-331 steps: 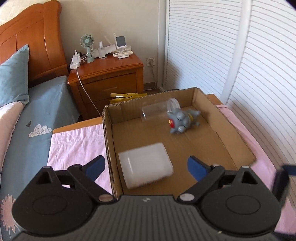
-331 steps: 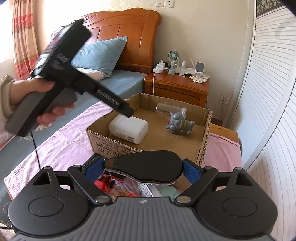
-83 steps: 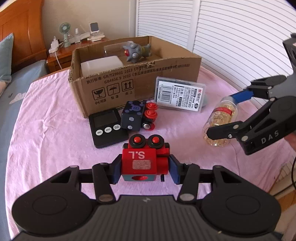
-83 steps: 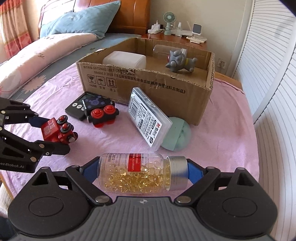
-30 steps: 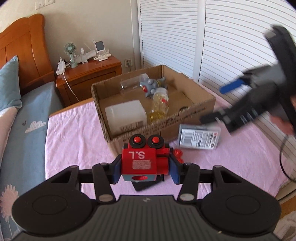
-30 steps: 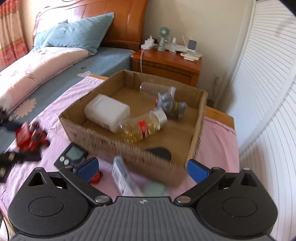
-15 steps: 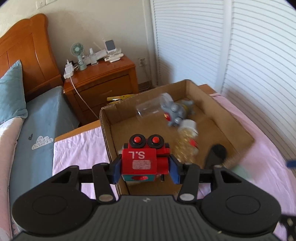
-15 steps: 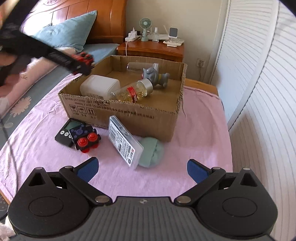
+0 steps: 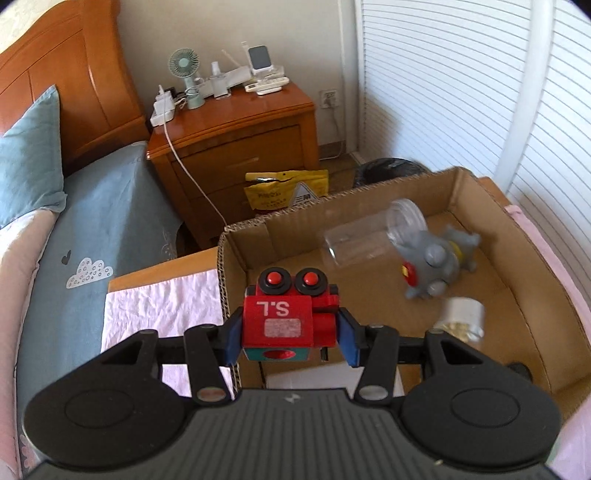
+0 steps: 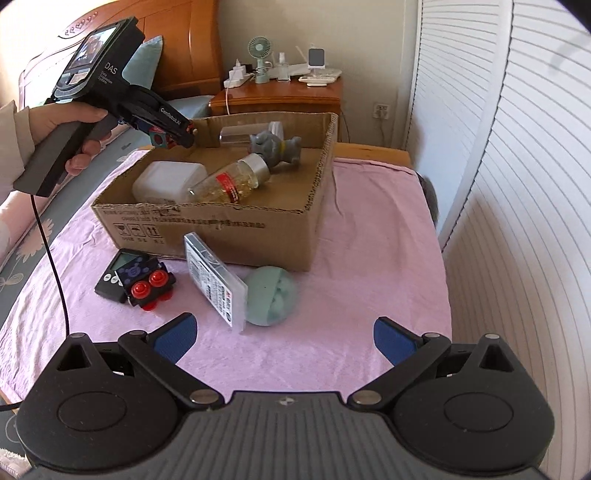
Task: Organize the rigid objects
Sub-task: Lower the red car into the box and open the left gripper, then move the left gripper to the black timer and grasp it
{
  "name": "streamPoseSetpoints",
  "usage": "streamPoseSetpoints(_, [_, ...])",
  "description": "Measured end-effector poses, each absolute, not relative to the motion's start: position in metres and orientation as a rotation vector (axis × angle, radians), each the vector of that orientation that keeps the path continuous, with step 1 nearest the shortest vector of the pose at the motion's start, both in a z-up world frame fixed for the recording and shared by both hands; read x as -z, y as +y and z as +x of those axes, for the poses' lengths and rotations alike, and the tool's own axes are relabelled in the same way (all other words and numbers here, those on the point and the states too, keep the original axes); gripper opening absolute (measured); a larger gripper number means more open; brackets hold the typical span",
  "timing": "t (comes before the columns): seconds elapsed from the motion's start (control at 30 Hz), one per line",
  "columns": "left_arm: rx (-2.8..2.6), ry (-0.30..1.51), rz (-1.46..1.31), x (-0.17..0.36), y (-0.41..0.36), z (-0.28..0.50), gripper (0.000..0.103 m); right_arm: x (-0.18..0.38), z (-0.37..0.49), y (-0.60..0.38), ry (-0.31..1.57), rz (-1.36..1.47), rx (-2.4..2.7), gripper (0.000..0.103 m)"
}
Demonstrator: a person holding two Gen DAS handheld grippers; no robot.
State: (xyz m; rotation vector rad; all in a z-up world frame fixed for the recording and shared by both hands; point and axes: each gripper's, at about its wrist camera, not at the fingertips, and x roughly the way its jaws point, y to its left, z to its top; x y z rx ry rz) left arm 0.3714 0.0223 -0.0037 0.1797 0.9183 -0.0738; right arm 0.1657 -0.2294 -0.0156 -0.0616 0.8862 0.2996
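Red toy block [image 9: 286,322] sits clamped in your left gripper [image 9: 288,334], held above the near-left corner of the cardboard box [image 10: 221,225]. Inside lie a white container [image 10: 166,181], pill bottle [image 10: 229,182] and grey figure [image 10: 275,146]. Your right gripper [image 10: 282,338] hangs spread wide, holding nothing, above the pink cloth [image 10: 369,258].

Sunlit bedroom: wooden headboard [image 9: 70,77], orange nightstand [image 9: 236,136], white louvered doors [image 9: 443,88], cream wall [image 9: 229,26].

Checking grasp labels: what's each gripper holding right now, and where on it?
Left gripper: red toy block car, clamped across its two sides. Right gripper: open, nothing held.
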Motion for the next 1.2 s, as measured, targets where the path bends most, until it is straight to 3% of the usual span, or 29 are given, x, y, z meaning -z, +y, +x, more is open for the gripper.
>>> streamPoseSetpoints(0.07, [0.057, 0.916, 0.16, 0.004, 0.025, 0.373, 0.083, 0.016, 0.166, -0.23, 0.888, -0.06, -0.294, 0.103])
streamPoseSetpoints(0.13, [0.036, 0.901, 0.149, 0.002, 0.027, 0.371, 0.093, 0.017, 0.166, -0.23, 0.889, -0.059, -0.296, 0.103])
streamPoseSetpoints(0.73, [0.064, 0.814, 0.16, -0.045, 0.037, 0.276, 0.099, -0.002, 0.135, -0.216, 0.837, -0.078, -0.35, 0.103])
streamPoseSetpoints(1.2, [0.056, 0.818, 0.084, -0.01, 0.046, 0.182, 0.102, -0.013, 0.108, -0.21, 0.794, -0.086, -0.374, 0.103])
